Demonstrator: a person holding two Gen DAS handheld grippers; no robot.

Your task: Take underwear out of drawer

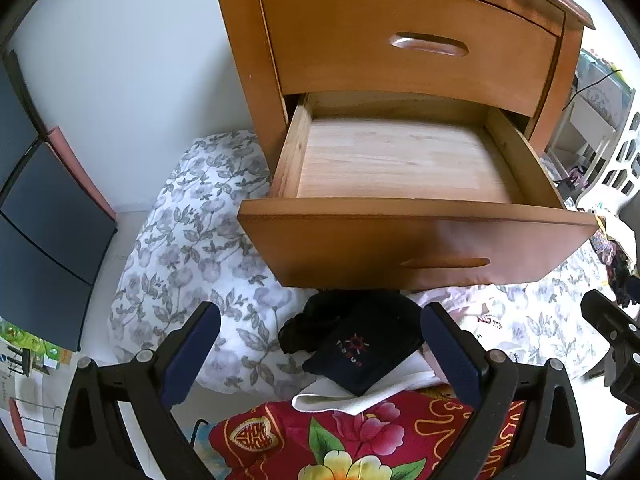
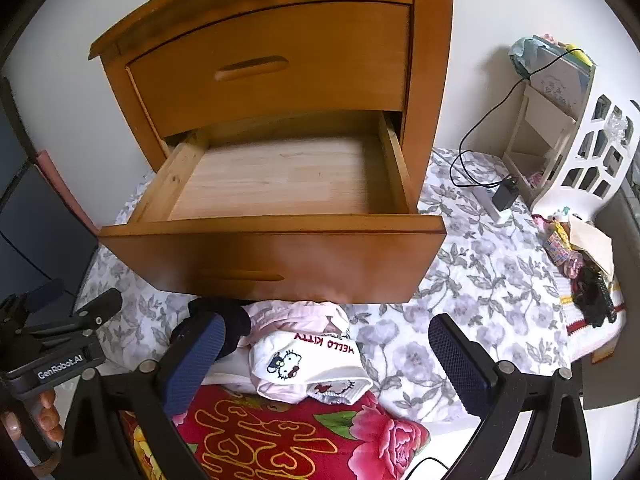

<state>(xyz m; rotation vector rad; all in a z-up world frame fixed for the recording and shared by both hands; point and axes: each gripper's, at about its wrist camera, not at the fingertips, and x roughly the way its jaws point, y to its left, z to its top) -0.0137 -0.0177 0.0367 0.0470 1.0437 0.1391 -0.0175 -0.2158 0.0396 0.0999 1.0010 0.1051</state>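
Both my black grippers, left (image 1: 320, 344) and right (image 2: 326, 364), gape over folded dark (image 1: 360, 354) and white Hello Kitty underwear (image 2: 308, 364); the honey-brown wooden drawer (image 2: 280, 184) looks bare, seemingly.

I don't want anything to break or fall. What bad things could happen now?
The lower drawer is pulled far out and empty; a gripper or arm might bump its front. The underwear pile lies just under that front, half on the red blanket, so it may slide off. Both the left gripper and right gripper are open and hold nothing.
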